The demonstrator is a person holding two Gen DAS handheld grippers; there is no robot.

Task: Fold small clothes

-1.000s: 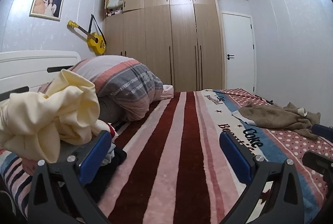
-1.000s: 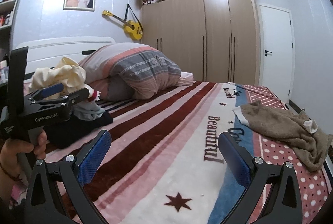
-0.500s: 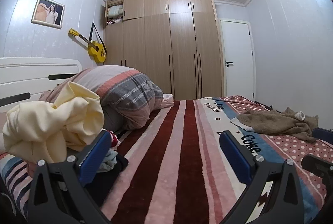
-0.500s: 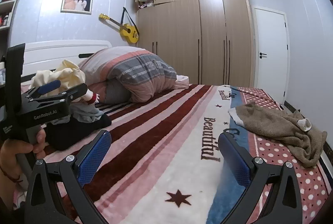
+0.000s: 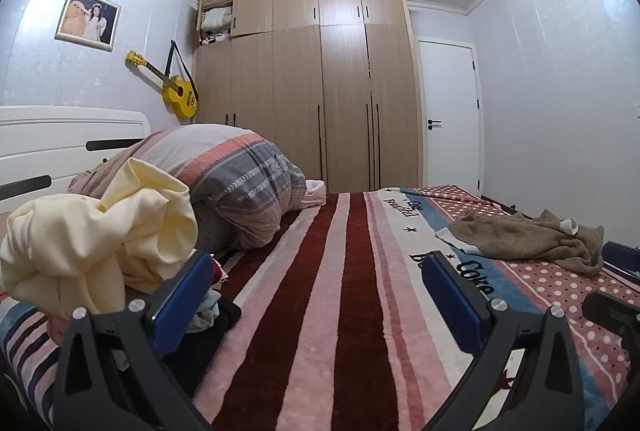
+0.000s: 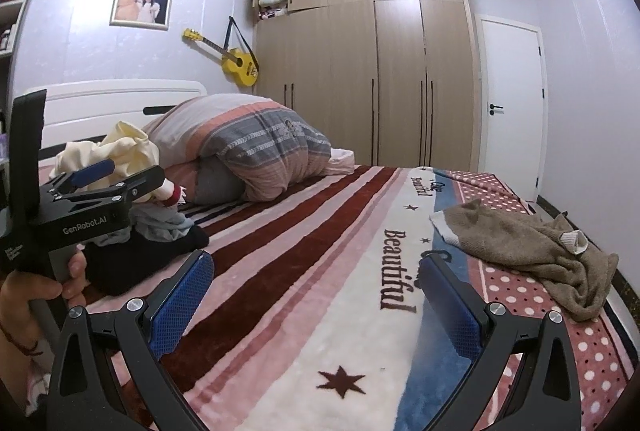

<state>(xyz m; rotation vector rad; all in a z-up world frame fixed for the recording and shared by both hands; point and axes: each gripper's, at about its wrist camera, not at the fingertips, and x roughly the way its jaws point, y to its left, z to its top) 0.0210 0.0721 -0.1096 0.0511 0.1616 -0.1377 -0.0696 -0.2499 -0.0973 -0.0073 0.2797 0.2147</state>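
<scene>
A crumpled brown garment (image 6: 524,247) lies on the right side of the bed; it also shows in the left wrist view (image 5: 528,237). A pile of clothes with a pale yellow one (image 5: 100,243) on top sits at the left, over dark items (image 6: 136,259). My left gripper (image 5: 316,295) is open and empty, low over the striped blanket (image 5: 340,291) beside the pile. My right gripper (image 6: 316,295) is open and empty over the blanket (image 6: 320,251), left of the brown garment. The left gripper's body (image 6: 80,207) shows in the right wrist view.
A bundled striped duvet (image 5: 240,175) lies at the head of the bed by the white headboard (image 5: 60,139). A wooden wardrobe (image 5: 320,91) and a white door (image 5: 448,115) stand behind. A yellow guitar (image 5: 176,91) hangs on the wall.
Both cameras have tilted upward, showing more ceiling and wall. Both grippers stay open and empty. The clothes have not moved.
</scene>
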